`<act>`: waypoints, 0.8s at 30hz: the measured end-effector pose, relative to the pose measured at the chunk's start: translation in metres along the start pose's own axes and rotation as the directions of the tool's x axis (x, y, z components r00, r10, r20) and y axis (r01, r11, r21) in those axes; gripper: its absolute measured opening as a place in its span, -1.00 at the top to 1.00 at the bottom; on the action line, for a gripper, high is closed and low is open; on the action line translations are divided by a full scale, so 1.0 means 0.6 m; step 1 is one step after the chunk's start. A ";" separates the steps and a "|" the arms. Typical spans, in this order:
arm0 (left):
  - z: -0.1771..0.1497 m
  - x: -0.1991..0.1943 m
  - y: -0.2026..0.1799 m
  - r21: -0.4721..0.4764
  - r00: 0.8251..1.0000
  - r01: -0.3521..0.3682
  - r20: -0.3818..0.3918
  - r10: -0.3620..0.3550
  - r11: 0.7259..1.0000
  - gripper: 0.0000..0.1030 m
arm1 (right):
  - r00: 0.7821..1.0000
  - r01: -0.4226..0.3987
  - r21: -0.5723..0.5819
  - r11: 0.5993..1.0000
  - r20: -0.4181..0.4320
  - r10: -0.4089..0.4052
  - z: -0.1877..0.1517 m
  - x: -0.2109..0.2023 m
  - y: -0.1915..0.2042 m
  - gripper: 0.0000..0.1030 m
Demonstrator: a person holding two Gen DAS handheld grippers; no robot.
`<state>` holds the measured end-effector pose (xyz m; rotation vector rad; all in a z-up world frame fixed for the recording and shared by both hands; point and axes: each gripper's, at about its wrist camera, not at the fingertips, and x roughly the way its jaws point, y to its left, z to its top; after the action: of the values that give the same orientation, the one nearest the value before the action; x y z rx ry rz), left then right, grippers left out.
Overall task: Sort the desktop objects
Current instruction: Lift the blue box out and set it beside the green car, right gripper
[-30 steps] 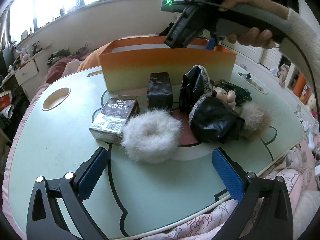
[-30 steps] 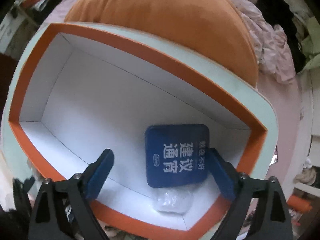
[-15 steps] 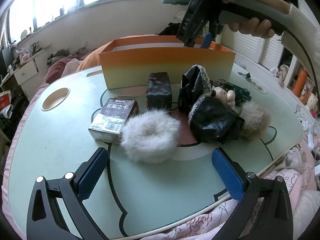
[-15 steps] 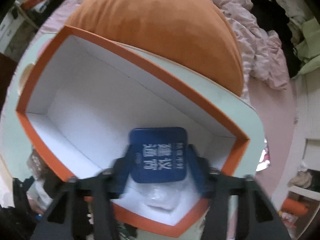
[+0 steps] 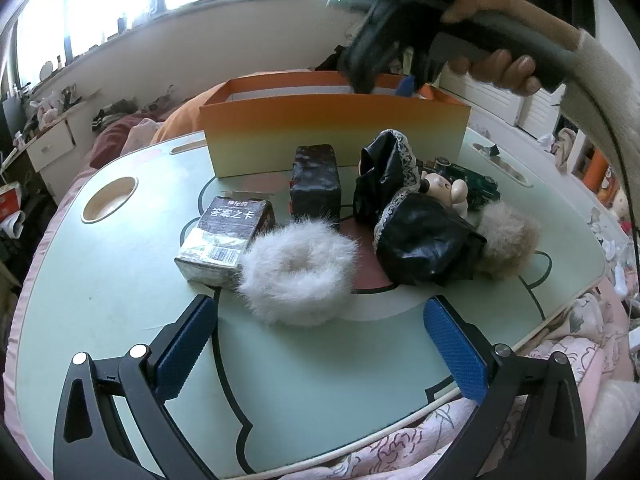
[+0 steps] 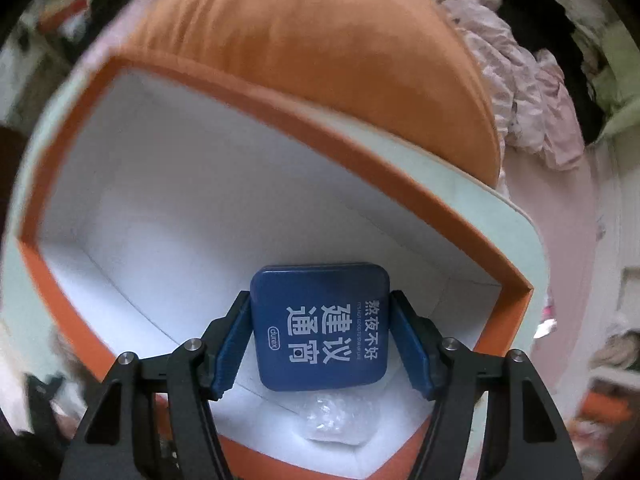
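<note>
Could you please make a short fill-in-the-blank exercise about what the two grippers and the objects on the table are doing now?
1. The right gripper is shut on the ____ tin.
2. That tin is held over the inside of the ____ box.
3. The left gripper is ____ and holds nothing.
4. Nearest to it lies a fluffy ____ ring.

Missing words: blue; orange; open; white

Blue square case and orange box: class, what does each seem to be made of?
Blue square case: probably painted metal tin; smooth satin sheen, rounded corners, rolled rim. Orange box: likely matte cardboard; thin, straight walls, white inside.
</note>
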<state>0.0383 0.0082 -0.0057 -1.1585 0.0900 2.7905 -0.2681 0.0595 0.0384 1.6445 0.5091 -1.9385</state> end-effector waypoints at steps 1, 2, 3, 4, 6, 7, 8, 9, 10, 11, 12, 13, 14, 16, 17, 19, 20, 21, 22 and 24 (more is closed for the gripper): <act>0.000 0.000 0.001 0.000 1.000 0.001 0.000 -0.001 1.000 -0.99 | 0.998 -0.042 0.003 0.999 0.046 0.042 -0.003 -0.022 -0.002 -0.29; 0.000 0.000 0.001 0.000 1.000 0.000 0.001 0.000 1.000 -0.99 | 0.992 -0.065 0.003 0.998 0.105 0.064 -0.016 -0.060 0.010 -0.29; 0.000 0.000 0.002 0.001 1.000 0.000 0.001 0.000 1.000 -0.99 | 0.981 -0.089 0.008 0.996 0.176 0.086 -0.027 -0.097 0.004 -0.29; -0.001 0.000 0.002 0.001 1.000 0.000 0.001 0.000 1.000 -0.99 | 0.966 -0.121 0.015 0.993 0.233 0.114 -0.042 -0.130 0.001 -0.29; 0.000 0.000 0.003 0.001 1.000 0.000 0.001 0.000 1.000 -0.99 | 0.937 -0.158 0.003 0.987 0.317 0.149 -0.078 -0.183 0.000 -0.29; -0.001 0.000 0.003 0.001 1.000 0.000 0.001 0.000 1.000 -0.99 | 0.919 -0.155 -0.019 0.988 0.363 0.151 -0.109 -0.212 0.002 -0.29; -0.001 0.000 0.003 0.001 1.000 0.001 0.000 -0.001 1.000 -0.99 | 0.910 -0.148 -0.038 0.988 0.386 0.151 -0.131 -0.226 0.001 -0.29; -0.001 0.000 0.003 0.001 1.000 0.001 0.000 -0.001 1.000 -0.99 | 0.905 -0.137 -0.052 0.989 0.399 0.146 -0.162 -0.242 0.011 -0.30; -0.001 0.000 0.003 0.001 1.000 0.001 0.001 -0.001 1.000 -0.99 | 0.908 -0.116 -0.061 0.991 0.399 0.131 -0.188 -0.250 0.015 -0.30; -0.001 0.000 0.003 0.001 1.000 0.001 0.001 -0.001 1.000 -0.99 | 0.917 -0.082 -0.065 0.995 0.387 0.101 -0.213 -0.249 0.015 -0.30; -0.001 0.000 0.003 0.001 1.000 0.001 0.001 -0.001 1.000 -0.99 | 0.929 -0.045 -0.061 0.997 0.366 0.064 -0.231 -0.236 0.005 -0.30; -0.001 0.000 0.003 0.001 1.000 0.000 0.001 0.000 1.000 -0.99 | 0.938 -0.019 -0.049 0.999 0.344 0.035 -0.246 -0.220 0.001 -0.30; -0.001 0.000 0.003 0.001 1.000 -0.001 0.001 0.001 1.000 -0.99 | 0.948 0.003 -0.034 0.999 0.319 0.008 -0.258 -0.204 0.004 -0.30; 0.000 0.000 0.003 0.004 1.000 -0.001 0.000 0.001 1.000 -0.99 | 0.964 0.056 -0.001 0.998 0.261 -0.054 -0.270 -0.146 -0.003 -0.30; 0.000 0.001 0.002 0.003 1.000 0.000 0.000 0.000 1.000 -0.99 | 0.967 0.072 0.021 0.997 0.242 -0.075 -0.273 -0.120 -0.001 -0.30; 0.000 0.001 0.002 0.002 1.000 0.001 0.000 -0.001 1.000 -0.99 | 0.972 0.073 0.068 0.995 0.219 -0.086 -0.266 -0.072 -0.006 -0.30; 0.000 0.001 0.002 0.003 1.000 0.002 0.000 -0.002 1.000 -0.99 | 0.971 0.061 0.082 0.995 0.228 -0.078 -0.257 -0.052 -0.003 -0.30; 0.001 0.000 0.002 0.003 1.000 0.003 0.001 -0.003 1.000 -0.99 | 0.967 0.053 0.081 0.995 0.246 -0.071 -0.251 -0.041 -0.001 -0.30; 0.001 0.000 0.001 0.003 1.000 0.003 0.001 -0.003 1.000 -0.99 | 0.960 0.053 0.072 0.996 0.270 -0.071 -0.243 -0.033 0.011 -0.30; 0.001 0.000 0.001 0.003 1.000 0.003 0.002 -0.003 1.000 -0.99 | 0.942 0.047 0.049 0.998 0.332 -0.060 -0.236 -0.029 0.033 -0.31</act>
<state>0.0379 0.0079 -0.0052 -1.1547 0.0929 2.7875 -0.1438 0.1324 0.0304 1.2964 0.3841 -2.2221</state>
